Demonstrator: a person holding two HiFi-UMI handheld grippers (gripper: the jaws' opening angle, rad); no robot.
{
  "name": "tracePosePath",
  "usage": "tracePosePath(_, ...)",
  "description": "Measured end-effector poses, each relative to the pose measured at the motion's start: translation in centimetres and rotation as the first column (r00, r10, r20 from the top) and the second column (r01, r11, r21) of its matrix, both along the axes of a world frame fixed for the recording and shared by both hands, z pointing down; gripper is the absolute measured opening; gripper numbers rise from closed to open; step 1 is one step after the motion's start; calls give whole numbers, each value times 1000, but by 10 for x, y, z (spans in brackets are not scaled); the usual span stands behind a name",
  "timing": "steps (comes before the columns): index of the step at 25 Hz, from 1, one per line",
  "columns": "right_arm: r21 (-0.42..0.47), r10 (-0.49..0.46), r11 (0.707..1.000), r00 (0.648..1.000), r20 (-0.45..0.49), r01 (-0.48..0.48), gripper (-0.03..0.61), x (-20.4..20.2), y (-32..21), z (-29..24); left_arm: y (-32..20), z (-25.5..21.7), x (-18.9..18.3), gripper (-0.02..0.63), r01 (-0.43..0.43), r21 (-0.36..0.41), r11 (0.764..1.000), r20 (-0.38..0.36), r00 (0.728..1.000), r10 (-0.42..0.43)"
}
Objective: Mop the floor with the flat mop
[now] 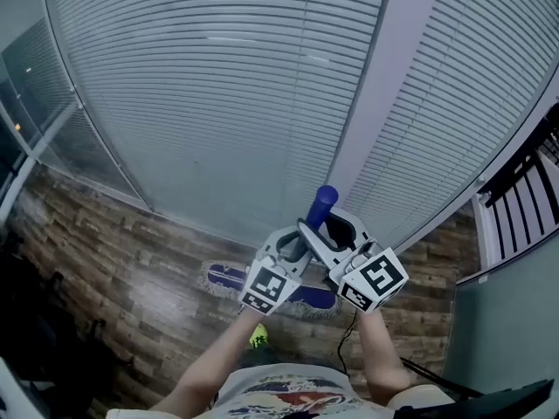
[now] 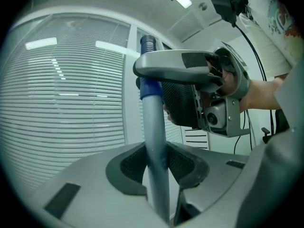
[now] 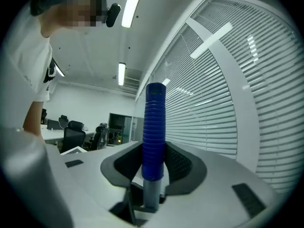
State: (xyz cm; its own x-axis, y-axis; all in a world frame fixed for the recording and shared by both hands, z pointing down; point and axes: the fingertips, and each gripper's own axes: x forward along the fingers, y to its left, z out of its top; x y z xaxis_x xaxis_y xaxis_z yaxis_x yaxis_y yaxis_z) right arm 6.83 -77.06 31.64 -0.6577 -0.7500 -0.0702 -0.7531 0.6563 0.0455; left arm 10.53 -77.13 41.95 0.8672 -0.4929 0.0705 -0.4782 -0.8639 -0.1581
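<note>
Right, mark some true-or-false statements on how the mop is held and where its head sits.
1. The right gripper is shut on the mop's blue ribbed grip. True.
2. The left gripper is empty. False: it is shut on the grey pole, below the right gripper.
3. The mop head rests on carpet. False: it lies on the wood-pattern floor.
4. Slatted blinds stand beyond the mop. True.
</note>
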Motion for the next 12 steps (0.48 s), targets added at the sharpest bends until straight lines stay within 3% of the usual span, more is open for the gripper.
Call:
tracePosePath(6,3,-89,996,996,-13,89,141,22,107,9,96,10,24,117,37,7,999,78,996,-37)
tracePosePath(10,29,-118,993,993,-6,118,140,55,189,21,179,19,57,118,-75,14,997,66,995,74)
tracePosePath(12,27,-135,990,991,-10,135,140,65,226,29,219,11,61,120,-134,66,989,44,990,131)
